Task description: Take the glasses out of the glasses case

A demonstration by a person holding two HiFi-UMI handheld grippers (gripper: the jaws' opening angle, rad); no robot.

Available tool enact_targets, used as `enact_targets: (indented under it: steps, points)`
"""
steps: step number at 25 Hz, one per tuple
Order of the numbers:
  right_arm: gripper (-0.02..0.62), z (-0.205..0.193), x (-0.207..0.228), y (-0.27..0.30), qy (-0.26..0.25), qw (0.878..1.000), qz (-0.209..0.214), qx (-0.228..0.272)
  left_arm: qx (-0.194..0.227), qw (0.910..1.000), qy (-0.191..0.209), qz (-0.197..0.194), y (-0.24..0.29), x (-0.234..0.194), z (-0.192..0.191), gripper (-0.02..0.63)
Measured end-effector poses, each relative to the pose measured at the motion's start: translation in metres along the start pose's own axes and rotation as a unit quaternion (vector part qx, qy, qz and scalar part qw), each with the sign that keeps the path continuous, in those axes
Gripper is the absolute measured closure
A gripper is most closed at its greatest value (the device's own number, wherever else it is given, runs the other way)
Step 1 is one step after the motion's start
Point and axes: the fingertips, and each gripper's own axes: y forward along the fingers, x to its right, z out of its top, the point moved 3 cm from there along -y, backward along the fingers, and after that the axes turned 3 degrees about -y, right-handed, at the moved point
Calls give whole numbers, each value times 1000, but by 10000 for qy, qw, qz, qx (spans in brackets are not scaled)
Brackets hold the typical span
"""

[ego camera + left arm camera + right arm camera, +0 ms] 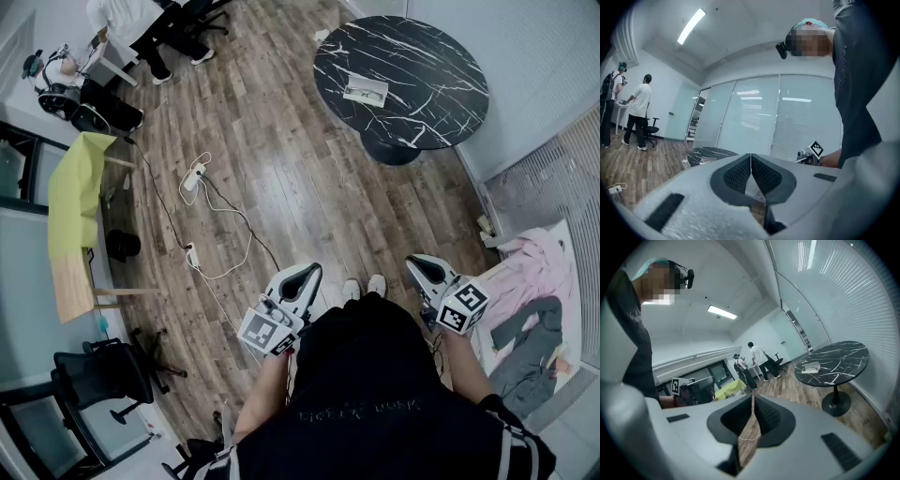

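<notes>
Low in the frame, left claw (307,275) and right claw (418,266) are hovering beside the person's dark shirt (375,394), each pressed together on nothing. Wood floor (281,159) is stretching open toward the round black bench (441,103) at upper right, where the glasses case (366,91) is lying. White cables (220,234) are trailing centre-left, and clothes (534,281) are lying lower right.

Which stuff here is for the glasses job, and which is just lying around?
For the job: white case, probably the glasses case, on the black round table; left claw and right claw, both shut, empty.
Just lying about: power strip, white cable, pink clothes, office chair.
</notes>
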Motion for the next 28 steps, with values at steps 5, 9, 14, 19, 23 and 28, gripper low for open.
enact_targets:
  steps: [5,9,14,19,23,28]
  points:
    - [561,3,9,-14,-45,9998,146,87,-208,9997,104,29,16,15,-8,586]
    - [561,5,18,-25,-124,9993,239,275,-121,9997,195,29,25,26,-3,586]
    - [561,11,31,-32,4,9982,338,505,-108,9996,274,46,38,38,-3,586]
    - [561,12,37,-35,80,9977,403,546,-154,9996,244,-24,51,43,-8,586]
    - [561,14,42,-35,337,9965,439,625,-171,9994,248,-141,62,43,-9,586]
    - [563,11,51,-31,437,9968,361,562,-207,9995,109,-195,73,30,-16,586]
